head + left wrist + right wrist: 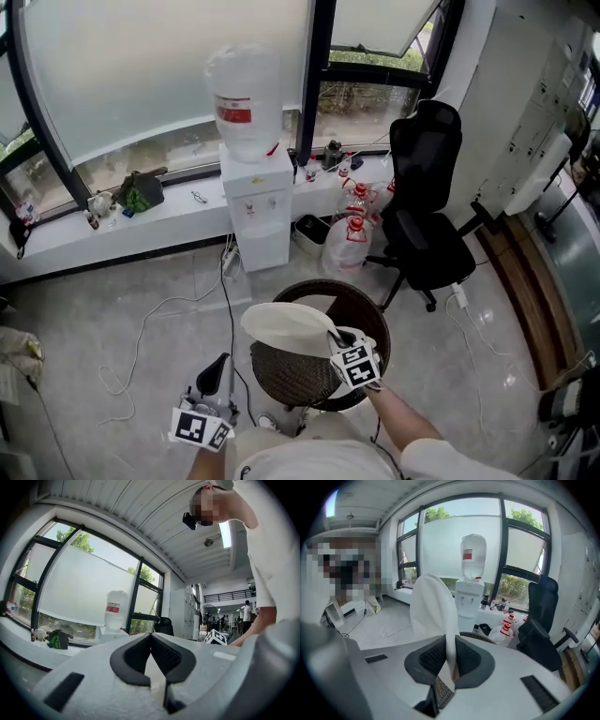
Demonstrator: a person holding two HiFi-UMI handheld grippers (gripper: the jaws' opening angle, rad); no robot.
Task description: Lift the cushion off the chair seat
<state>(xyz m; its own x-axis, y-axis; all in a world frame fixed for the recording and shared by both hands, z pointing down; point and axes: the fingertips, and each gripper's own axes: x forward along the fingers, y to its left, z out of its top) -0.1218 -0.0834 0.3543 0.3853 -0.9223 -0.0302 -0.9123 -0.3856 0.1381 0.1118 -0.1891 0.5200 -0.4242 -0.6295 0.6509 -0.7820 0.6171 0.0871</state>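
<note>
The white round cushion (284, 322) hangs tilted above the round dark wicker chair (367, 305), lifted by its right edge. My right gripper (335, 336) is shut on that edge; in the right gripper view the cushion (435, 605) rises as a white sheet from between the jaws (449, 641), with the chair's rim (480, 638) just behind. My left gripper (218, 366) is off to the chair's left, over the floor, away from the cushion. In the left gripper view its jaws (151, 637) meet at the tips and hold nothing.
A white water dispenser (255, 202) with a big bottle (242, 98) stands by the window, beyond the wicker chair. Several water jugs (349, 239) and a black office chair (427, 220) are at the back right. Cables (141, 333) trail over the grey floor on the left.
</note>
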